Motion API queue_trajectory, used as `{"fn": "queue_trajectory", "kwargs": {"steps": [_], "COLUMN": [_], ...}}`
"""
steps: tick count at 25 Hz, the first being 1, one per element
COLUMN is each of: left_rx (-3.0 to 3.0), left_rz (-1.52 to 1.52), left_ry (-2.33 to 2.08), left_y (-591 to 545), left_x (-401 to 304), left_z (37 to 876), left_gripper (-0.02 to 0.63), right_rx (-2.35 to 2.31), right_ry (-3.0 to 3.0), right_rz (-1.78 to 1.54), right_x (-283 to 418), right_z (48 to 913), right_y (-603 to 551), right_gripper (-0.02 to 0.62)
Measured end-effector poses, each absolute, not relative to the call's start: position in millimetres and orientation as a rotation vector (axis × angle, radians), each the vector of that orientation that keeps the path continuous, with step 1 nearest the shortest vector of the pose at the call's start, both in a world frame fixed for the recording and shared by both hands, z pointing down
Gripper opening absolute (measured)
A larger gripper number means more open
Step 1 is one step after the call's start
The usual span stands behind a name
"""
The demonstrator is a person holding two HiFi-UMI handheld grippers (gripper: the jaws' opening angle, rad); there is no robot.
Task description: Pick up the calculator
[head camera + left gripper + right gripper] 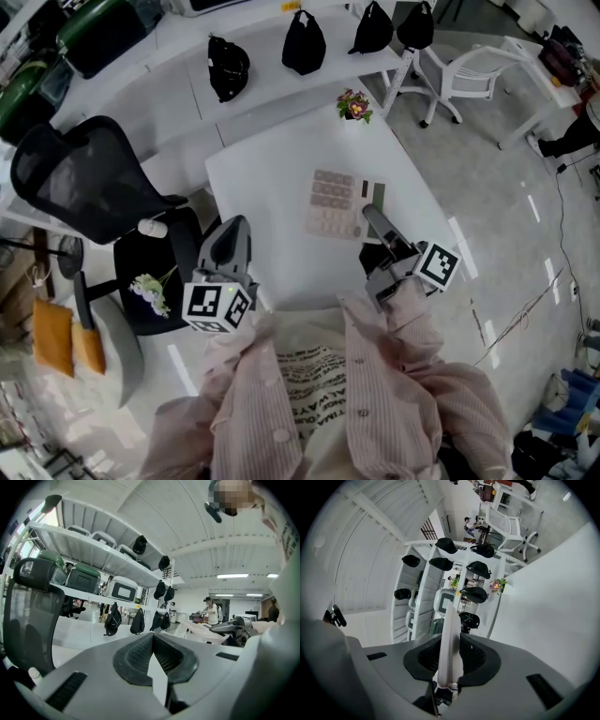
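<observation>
Pale pink flat plastic calculator with key rows sits over the middle of the white bench. Right gripper comes in from 5 o'clock, jaws clamped on its display end, slab edge-on between the pads. Left gripper is at 8 o'clock, jaws together and empty. The calculator looks light, stiff and slick. Grip thin edges, not keys or display, since an end hold may let it pivot.

This looks like a lab or office workroom. It has plain white tables, a black mesh office chair and a white plastic chair. White shelves carry lidded storage boxes. Black bags stand in a row on a long bench. Strip lights run overhead, and a cable trails across the grey floor.
</observation>
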State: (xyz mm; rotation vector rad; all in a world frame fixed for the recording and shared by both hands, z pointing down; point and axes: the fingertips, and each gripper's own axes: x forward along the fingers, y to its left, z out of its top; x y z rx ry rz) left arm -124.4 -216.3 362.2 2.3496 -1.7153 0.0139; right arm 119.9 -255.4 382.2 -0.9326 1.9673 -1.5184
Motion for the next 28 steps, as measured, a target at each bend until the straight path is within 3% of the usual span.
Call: {"fn": "queue_trajectory", "kwargs": {"steps": [28], "left_rx": [2.343], "left_rz": [0.047], "left_ry": [-1.721], "left_y": [-225.1], "left_x": [-123.5], "left_z": [369.4], "left_gripper": [0.000], "right_rx": [-0.942], "right_ry": [1.915], "right_rz": [-1.549], "right_x": [126.3], "right_z": [391.8], "right_y": [-264.0], "right_gripper": [0.078]}}
